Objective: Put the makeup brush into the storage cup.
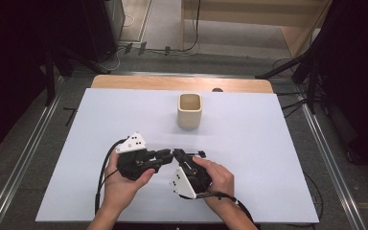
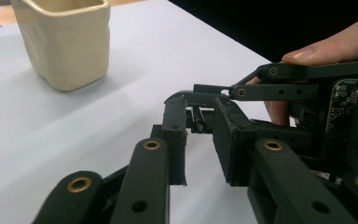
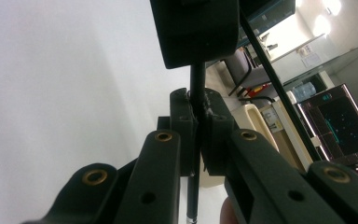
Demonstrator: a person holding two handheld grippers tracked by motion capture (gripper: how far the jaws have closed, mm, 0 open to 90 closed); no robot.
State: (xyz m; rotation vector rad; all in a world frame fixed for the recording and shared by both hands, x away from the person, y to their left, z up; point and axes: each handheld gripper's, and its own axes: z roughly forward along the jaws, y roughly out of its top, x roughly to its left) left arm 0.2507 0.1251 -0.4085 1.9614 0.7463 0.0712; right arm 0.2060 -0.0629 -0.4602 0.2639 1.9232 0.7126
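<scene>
The right gripper (image 3: 198, 123) clamps a thin black pen (image 3: 197, 81) at the table's near centre. The left gripper (image 2: 200, 135) stands slightly open around the pen's end, pads not pressing. The handover appears incomplete; the beige cup (image 1: 190, 110) beyond stands empty.
</scene>
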